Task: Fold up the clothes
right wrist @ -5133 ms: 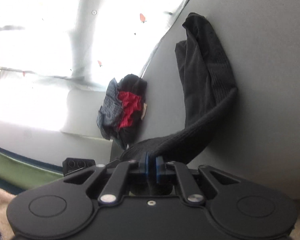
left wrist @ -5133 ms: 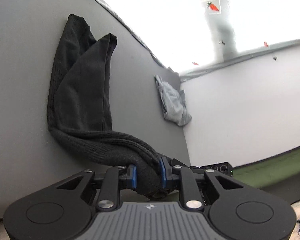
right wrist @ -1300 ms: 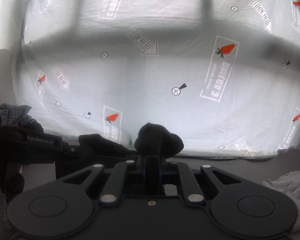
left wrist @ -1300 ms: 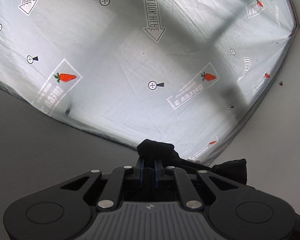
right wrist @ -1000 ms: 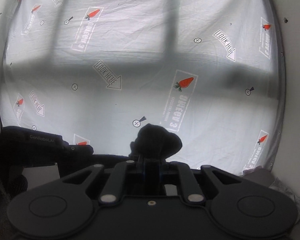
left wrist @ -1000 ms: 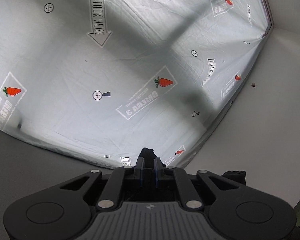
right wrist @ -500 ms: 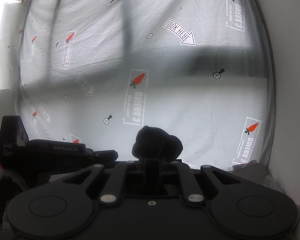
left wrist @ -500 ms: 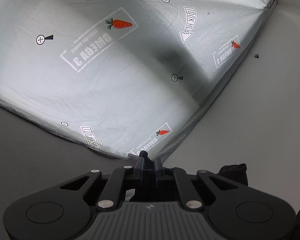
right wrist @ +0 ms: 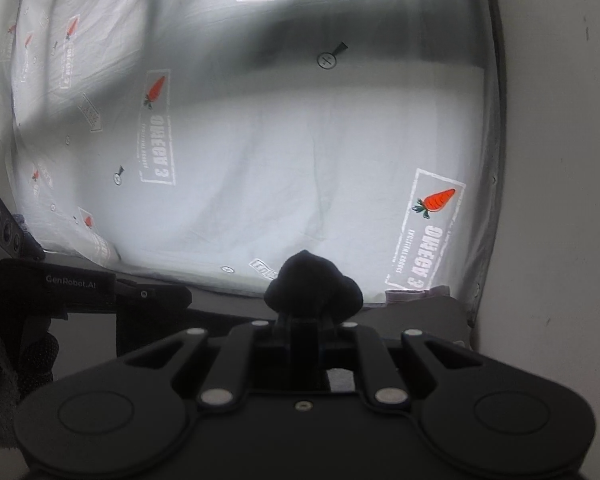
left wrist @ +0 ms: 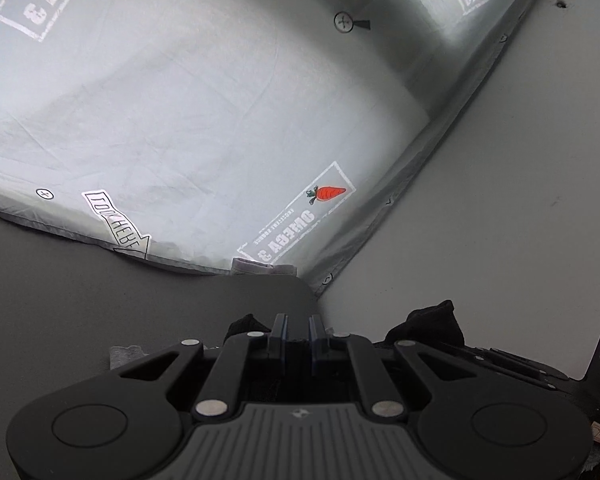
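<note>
Pale curtain [left wrist: 188,112] printed with carrots, arrows, behind grey table [left wrist: 60,288]; white wall [left wrist: 520,200] beside.

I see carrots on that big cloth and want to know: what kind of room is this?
Probably a room at home set up for folding laundry. A carrot-print sheet hangs over a bright window, a grey table sits below it, and a black garment is pinched in the right gripper.

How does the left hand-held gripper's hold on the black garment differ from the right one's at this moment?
On the right hand-held gripper a rounded wad of black knit garment bulges above the fingertips; on the left hand-held gripper no cloth rises past the tips, only dark fabric at the sides. The left looks along the grey tabletop, the right at the carrot-printed white sheet. Both are shut on the garment.
</note>
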Tool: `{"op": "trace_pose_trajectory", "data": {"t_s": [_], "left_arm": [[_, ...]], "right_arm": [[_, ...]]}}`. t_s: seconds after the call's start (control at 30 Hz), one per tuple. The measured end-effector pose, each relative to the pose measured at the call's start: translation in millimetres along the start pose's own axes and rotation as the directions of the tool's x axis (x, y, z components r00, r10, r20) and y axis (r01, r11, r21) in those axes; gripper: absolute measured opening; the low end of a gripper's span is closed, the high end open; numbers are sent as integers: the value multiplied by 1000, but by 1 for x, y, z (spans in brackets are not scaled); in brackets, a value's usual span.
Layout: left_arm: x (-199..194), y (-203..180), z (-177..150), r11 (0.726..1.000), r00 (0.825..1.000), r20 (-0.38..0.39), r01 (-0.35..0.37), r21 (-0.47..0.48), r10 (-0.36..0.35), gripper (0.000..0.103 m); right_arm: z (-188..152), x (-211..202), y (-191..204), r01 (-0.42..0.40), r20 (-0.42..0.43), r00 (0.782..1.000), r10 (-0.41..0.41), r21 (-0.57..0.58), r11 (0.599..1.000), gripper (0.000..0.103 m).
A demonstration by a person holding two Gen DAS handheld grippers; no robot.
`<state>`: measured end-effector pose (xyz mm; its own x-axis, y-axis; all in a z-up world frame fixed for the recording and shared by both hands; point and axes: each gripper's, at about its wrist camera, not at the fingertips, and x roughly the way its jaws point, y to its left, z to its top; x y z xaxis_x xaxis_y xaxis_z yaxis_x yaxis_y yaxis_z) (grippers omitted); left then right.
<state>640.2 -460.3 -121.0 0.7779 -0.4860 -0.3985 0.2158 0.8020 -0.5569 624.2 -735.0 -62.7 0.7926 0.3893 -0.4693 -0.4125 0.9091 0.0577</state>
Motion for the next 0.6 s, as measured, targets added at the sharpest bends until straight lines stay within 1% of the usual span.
{"op": "trace_pose_trajectory", "data": {"t_s": [0.03, 0.1, 0.13, 0.2, 0.23, 0.27, 0.3, 0.33, 0.37, 0.4, 0.43, 0.47, 0.5, 0.57, 0.6], "left_arm": [[24, 6, 2, 1000, 1000, -30, -7, -4, 7, 11], [70, 18, 5, 1000, 995, -91, -29, -5, 29, 13], [88, 23, 5, 999, 992, -121, -46, 8, 46, 13], [109, 34, 5, 998, 987, -147, -65, 20, 68, 15], [117, 41, 5, 997, 985, -155, -73, 19, 75, 22], [116, 49, 6, 997, 985, -152, -81, -2, 80, 27], [114, 57, 7, 996, 985, -148, -89, -23, 85, 36], [112, 66, 8, 994, 985, -145, -97, -44, 90, 40], [111, 74, 9, 992, 985, -142, -105, -65, 95, 41], [103, 82, 11, 990, 985, -137, -114, -84, 102, 43], [94, 90, 10, 988, 985, -133, -120, -94, 107, 46], [81, 96, 9, 987, 985, -131, -128, -99, 115, 47], [68, 102, 8, 985, 984, -130, -137, -104, 123, 51], [45, 113, -3, 981, 979, -150, -159, -113, 141, 52], [33, 118, -8, 978, 976, -160, -170, -118, 150, 53]], "right_arm": [[-2, 18, -12, 29, -24, 999, -29, 1, 1000, 12], [-11, 48, -20, 108, -69, 992, -109, -16, 994, 13], [-17, 63, -24, 148, -94, 984, -150, -25, 989, 14], [-28, 93, -29, 231, -142, 961, -235, -46, 972, 20], [-34, 102, -29, 271, -153, 948, -278, -64, 961, 28], [-40, 111, -29, 309, -161, 934, -319, -83, 947, 39], [-43, 115, -28, 332, -154, 926, -343, -98, 938, 42], [-44, 114, -26, 342, -133, 926, -354, -103, 934, 43], [-45, 112, -25, 351, -111, 926, -362, -106, 930, 45], [-44, 106, -21, 359, -92, 926, -366, -91, 929, 48], [-42, 100, -17, 366, -74, 926, -371, -72, 928, 55], [-40, 94, -13, 373, -56, 925, -376, -53, 926, 56], [-39, 88, -7, 353, -46, 934, -354, -20, 935, 57], [-36, 77, 8, 247, -55, 968, -243, 91, 965, 60], [-38, 78, 15, 193, -72, 980, -185, 131, 972, 60]]}}
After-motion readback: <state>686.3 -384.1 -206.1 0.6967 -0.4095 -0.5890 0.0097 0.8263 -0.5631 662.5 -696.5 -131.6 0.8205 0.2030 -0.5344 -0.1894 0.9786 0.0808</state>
